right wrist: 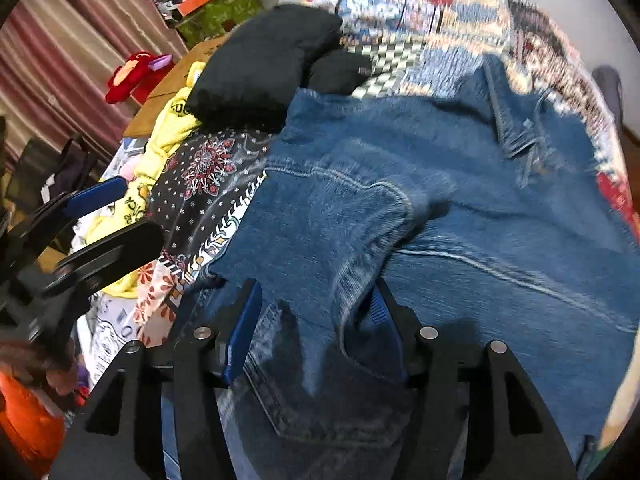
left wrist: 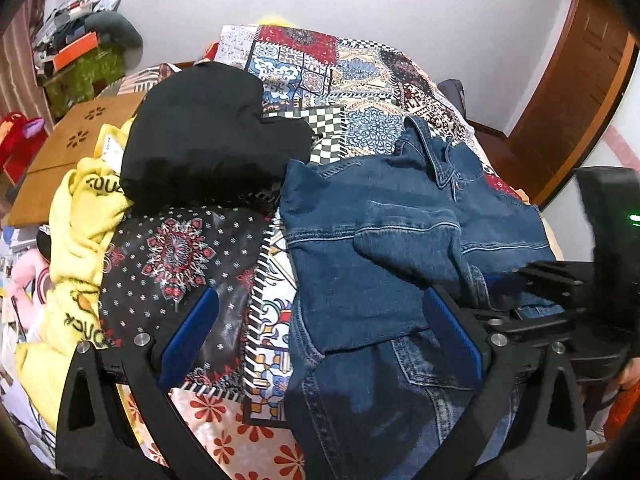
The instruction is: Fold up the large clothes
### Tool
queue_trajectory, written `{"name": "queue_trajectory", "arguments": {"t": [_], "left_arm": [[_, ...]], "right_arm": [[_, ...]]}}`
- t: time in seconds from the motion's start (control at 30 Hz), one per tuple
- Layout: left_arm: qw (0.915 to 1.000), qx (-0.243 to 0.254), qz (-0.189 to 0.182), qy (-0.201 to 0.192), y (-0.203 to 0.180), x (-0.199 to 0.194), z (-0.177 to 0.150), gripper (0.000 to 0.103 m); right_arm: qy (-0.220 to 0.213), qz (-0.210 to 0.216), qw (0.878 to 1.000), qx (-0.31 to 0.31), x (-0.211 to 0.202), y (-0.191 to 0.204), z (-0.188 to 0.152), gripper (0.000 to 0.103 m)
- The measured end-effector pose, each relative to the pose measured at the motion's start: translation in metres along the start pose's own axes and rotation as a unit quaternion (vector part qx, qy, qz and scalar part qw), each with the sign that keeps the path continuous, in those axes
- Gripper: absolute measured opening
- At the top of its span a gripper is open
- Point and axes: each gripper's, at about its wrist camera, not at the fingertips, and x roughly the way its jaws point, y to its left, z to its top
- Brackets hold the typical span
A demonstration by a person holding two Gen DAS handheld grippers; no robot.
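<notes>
Right wrist view: right claw (right wrist: 312, 328) pinches a denim jacket (right wrist: 460, 208) fold; left claw (left wrist: 320, 328) hovers spread wide, empty.

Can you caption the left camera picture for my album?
Open left tool hovers over a denim jacket on a patterned bedspread.

- Patchwork bedspread (left wrist: 352, 76) covers the bed, in red, blue and checkered blocks.
- Brown board (left wrist: 76, 148) with cut-out flower shapes lies left of the bed.
- Green box (left wrist: 86, 74) stands near the far left wall, with an orange box (left wrist: 76, 52) and clutter on top.
- Red plush toy (left wrist: 18, 132) sits at the left edge, just beside the board.
- Striped curtain (right wrist: 60, 48) hangs on the left.
- Wooden door (left wrist: 576, 92) stands at the right.
- White wall (left wrist: 400, 0) rises behind the bed.
</notes>
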Motion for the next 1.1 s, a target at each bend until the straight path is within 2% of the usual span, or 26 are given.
{"name": "queue_trajectory", "arguments": {"t": [0.1,0.2,0.4,0.5,0.57,0.6,0.63,0.67,0.73,0.87,1.03,1.1], "left_arm": [[0.9999,-0.003,-0.014,0.006,-0.008,0.002,0.002,0.102],[0.9997,0.006,-0.022,0.011,-0.022,0.005,0.006,0.102],[0.9984,0.033,-0.036,0.028,-0.063,0.024,0.015,0.102],[0.9975,0.050,-0.031,0.041,-0.083,0.040,0.018,0.102],[0.9967,0.065,-0.014,0.047,-0.095,0.054,0.020,0.102],[0.9964,0.068,-0.005,0.051,-0.097,0.060,0.021,0.102],[0.9960,0.071,0.003,0.054,-0.099,0.067,0.022,0.101],[0.9957,0.071,0.012,0.057,-0.101,0.074,0.022,0.098],[0.9952,0.068,0.021,0.068,-0.099,0.084,0.022,0.076],[0.9953,0.040,-0.010,0.088,-0.088,0.097,0.019,0.063],[0.9966,0.041,-0.026,0.066,-0.081,0.080,0.021,0.038],[0.9969,0.037,-0.041,0.056,-0.075,0.069,0.022,0.033]], "right_arm": [[-0.013,-0.006,1.000,-0.001,-0.019,-0.007,-0.006,0.052],[-0.045,-0.028,0.998,0.015,-0.044,-0.027,-0.011,0.052],[-0.107,-0.080,0.986,0.098,-0.096,-0.094,-0.024,0.053],[-0.129,-0.099,0.977,0.139,-0.117,-0.125,-0.034,0.053],[-0.133,-0.112,0.972,0.157,-0.124,-0.140,-0.040,0.053],[-0.134,-0.123,0.970,0.163,-0.126,-0.147,-0.044,0.054],[-0.131,-0.135,0.968,0.170,-0.125,-0.154,-0.049,0.060],[-0.128,-0.143,0.966,0.174,-0.125,-0.159,-0.053,0.063],[-0.121,-0.163,0.963,0.180,-0.119,-0.170,-0.063,0.067],[-0.081,-0.173,0.961,0.200,-0.093,-0.193,-0.085,0.067],[-0.040,-0.155,0.958,0.236,-0.061,-0.208,-0.106,0.067],[-0.040,-0.149,0.958,0.241,-0.057,-0.211,-0.112,0.067]]}}
